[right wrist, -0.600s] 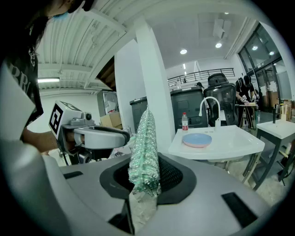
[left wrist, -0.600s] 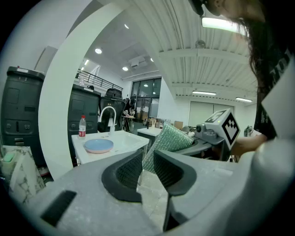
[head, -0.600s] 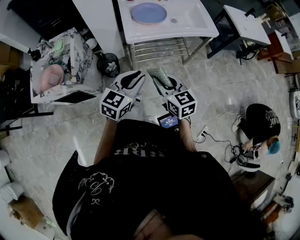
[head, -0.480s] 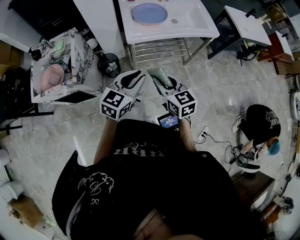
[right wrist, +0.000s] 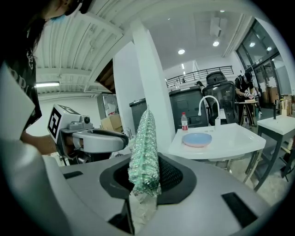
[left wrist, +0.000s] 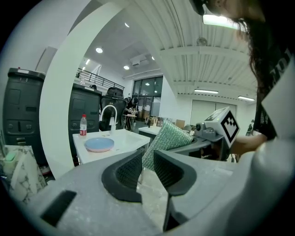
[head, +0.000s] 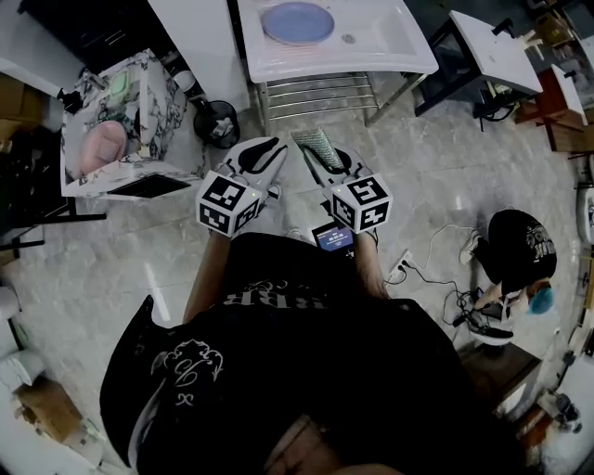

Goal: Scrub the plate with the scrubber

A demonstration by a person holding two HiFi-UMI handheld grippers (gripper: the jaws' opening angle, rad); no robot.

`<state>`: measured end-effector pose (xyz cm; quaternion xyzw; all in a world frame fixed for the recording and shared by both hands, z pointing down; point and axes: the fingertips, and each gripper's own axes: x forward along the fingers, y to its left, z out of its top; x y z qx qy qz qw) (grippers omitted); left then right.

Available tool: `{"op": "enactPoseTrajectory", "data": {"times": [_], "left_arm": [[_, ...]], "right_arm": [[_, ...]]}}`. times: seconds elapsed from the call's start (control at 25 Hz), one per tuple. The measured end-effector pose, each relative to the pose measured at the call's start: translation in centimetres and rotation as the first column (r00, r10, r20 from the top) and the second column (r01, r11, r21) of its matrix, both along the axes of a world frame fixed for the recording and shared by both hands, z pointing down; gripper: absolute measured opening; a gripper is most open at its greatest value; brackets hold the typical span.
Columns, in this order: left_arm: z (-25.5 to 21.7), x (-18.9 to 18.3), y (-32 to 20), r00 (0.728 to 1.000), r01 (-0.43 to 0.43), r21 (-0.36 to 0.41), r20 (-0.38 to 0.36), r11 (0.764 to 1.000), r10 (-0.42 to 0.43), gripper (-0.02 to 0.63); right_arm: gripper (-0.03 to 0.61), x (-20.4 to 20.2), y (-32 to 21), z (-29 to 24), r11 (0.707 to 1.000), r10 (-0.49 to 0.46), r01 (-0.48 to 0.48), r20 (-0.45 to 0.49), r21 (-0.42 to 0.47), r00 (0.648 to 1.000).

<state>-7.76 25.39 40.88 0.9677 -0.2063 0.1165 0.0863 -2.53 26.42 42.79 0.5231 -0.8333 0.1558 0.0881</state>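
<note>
A round blue plate (head: 297, 22) lies flat on the white sink counter (head: 390, 46), well ahead of both grippers; it also shows as the blue plate (left wrist: 99, 144) and the blue plate (right wrist: 197, 139). My right gripper (head: 320, 160) is shut on a green mesh scrubber (head: 316, 146), which stands upright out of its jaws as the scrubber (right wrist: 145, 147). My left gripper (head: 264, 156) is beside it at chest height, shut with nothing in it. From the left gripper (left wrist: 147, 159) the scrubber (left wrist: 168, 138) shows just to the right.
A faucet (right wrist: 208, 106) and a red-capped bottle (right wrist: 184, 122) stand at the back of the counter, with a metal rack (head: 316, 93) beneath it. A black bin (head: 215, 125) and a marble-patterned box (head: 139, 139) are at left. A person (head: 515, 246) crouches at right among floor cables.
The head view has drifted slightly; both grippers, the scrubber and the plate keep their places.
</note>
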Motion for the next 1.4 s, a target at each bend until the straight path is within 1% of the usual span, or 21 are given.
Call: {"op": "enactPoseTrajectory", "data": {"times": [0.16, 0.4, 0.6, 0.76, 0.92, 1.24, 1.4], "left_arm": [[0.1, 0.5, 0.7, 1.000, 0.002, 0.002, 0.007, 1.000, -0.002, 0.089], [0.8, 1.4, 1.5, 0.999, -0.014, -0.007, 0.042, 1.000, 0.014, 0.089], [0.7, 1.5, -0.7, 0.999, 0.003, -0.011, 0.044, 1.000, -0.003, 0.089], [1.5, 2.1, -2.9, 0.999, -0.007, -0.025, 0.045, 1.000, 0.009, 0.089], [2.0, 2.9, -6.9, 0.998, -0.025, -0.028, 0.049, 0.999, 0.026, 0.089], [1.0, 3.1, -19.2, 0.999, -0.027, -0.019, 0.033, 0.999, 0.027, 0.089], [0.9, 3.2, -24.4, 0.999, -0.027, -0.033, 0.023, 0.999, 0.027, 0.090]], "right_arm": [[0.091, 0.4, 0.9, 0.3, 1.000, -0.010, 0.010, 0.012, -0.005, 1.000], [0.091, 1.4, 1.2, 0.6, 1.000, -0.010, 0.011, 0.044, -0.011, 0.999], [0.091, 1.8, -0.6, 0.5, 1.000, -0.010, 0.010, 0.069, -0.011, 0.998], [0.091, 2.5, -3.0, 1.2, 1.000, 0.002, 0.000, 0.067, -0.027, 0.998], [0.091, 3.5, -7.0, 1.7, 0.999, 0.016, -0.014, 0.057, -0.041, 0.998], [0.091, 4.5, -18.3, 1.1, 0.997, 0.045, -0.042, 0.057, -0.062, 0.997], [0.091, 4.7, -23.2, 0.9, 0.996, 0.053, -0.049, 0.051, -0.072, 0.997]]}}
